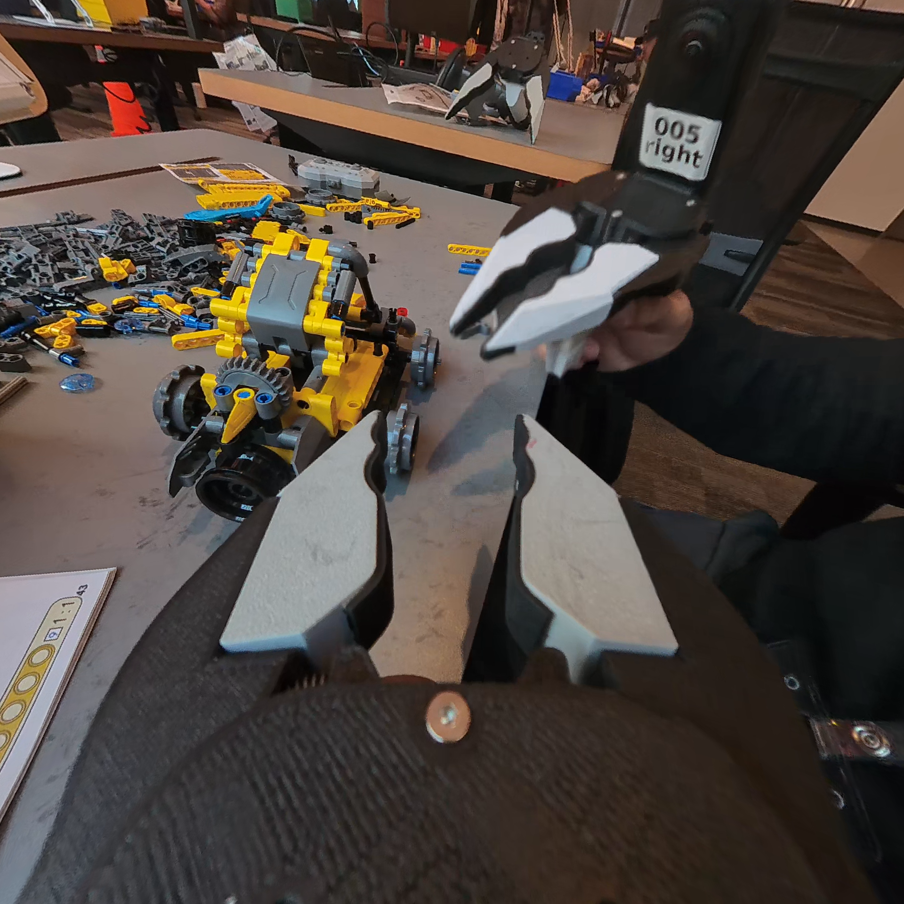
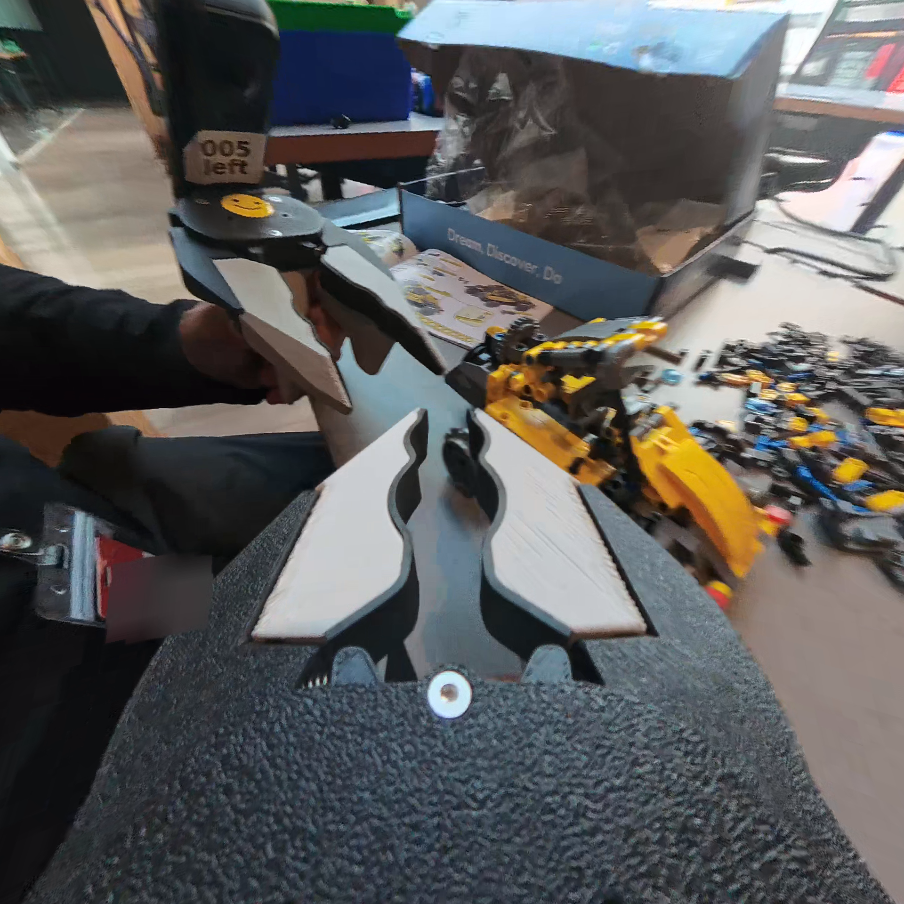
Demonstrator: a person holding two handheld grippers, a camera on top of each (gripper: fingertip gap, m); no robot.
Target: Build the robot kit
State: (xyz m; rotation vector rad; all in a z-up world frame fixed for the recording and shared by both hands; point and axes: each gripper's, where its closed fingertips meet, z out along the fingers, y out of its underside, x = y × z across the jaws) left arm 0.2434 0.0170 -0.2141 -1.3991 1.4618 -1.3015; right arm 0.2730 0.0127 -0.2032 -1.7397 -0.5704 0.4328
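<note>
A part-built yellow and grey brick vehicle (image 1: 293,342) stands on the grey table (image 1: 98,464); it also shows in the right wrist view (image 2: 587,416). My left gripper (image 1: 447,420) is open and empty, low over the table just right of the vehicle's front wheels. My right gripper (image 2: 446,415) has a narrow gap between its fingers. A dark wheel hub (image 2: 457,460) shows through that gap without filling it. In the left wrist view the right gripper (image 1: 469,340) hovers beside the vehicle's grey side hub (image 1: 423,357). The left gripper (image 2: 391,386) shows open in the right wrist view.
Loose grey, yellow and blue parts (image 1: 73,264) cover the table's left side. A booklet (image 1: 34,660) lies near the front left. A big open box (image 2: 538,274) and a second booklet (image 2: 455,298) sit behind the vehicle. The table edge (image 1: 533,391) runs under the right gripper. The tips of both grippers are at nearly the same place.
</note>
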